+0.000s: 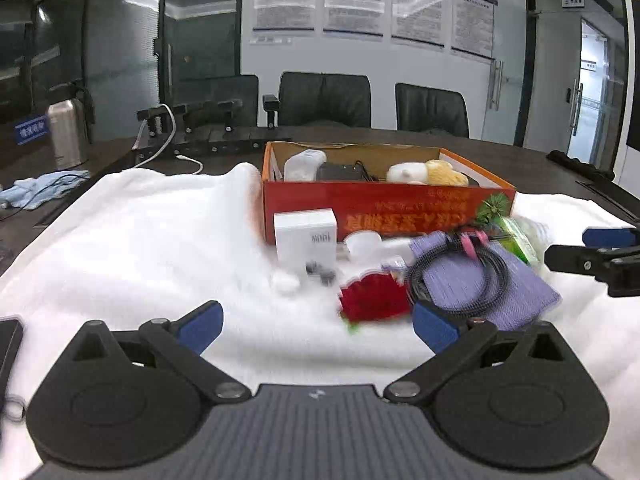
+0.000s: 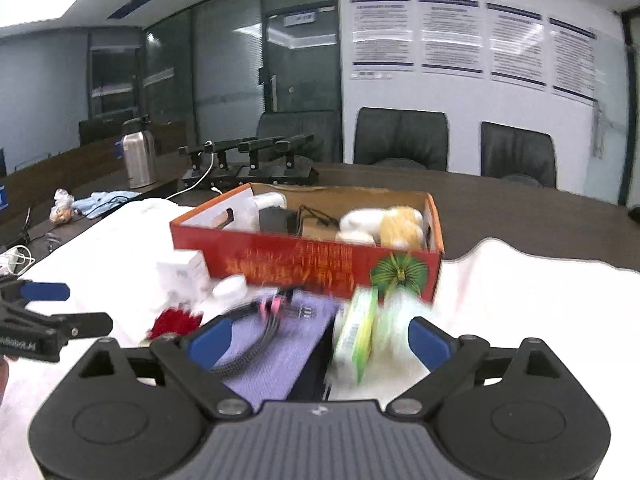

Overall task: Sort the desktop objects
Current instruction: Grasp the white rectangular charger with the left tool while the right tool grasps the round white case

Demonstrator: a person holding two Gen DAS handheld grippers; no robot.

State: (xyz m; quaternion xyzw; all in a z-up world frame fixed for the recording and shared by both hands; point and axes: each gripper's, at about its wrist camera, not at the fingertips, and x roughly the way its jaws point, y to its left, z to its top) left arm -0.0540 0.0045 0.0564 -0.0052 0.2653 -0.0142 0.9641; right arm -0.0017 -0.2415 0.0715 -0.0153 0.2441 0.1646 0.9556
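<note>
Left gripper [image 1: 316, 322]: level, jaws apart, empty, facing red box [image 1: 384, 204]. Right gripper [image 2: 320, 340]: same, jaws apart, nearer box.

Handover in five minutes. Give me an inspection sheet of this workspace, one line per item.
Surface: white towel over a dark table.
Job's things: red box holding a plush toy; white adapter, red flower, purple cloth, green packet in front of it.
Clutter: steel flask.
Grippers: left gripper and right gripper, jaws open, empty.
Cables: black braided cable coiled on the cloth.
Surroundings: office chairs, wall notices.
</note>
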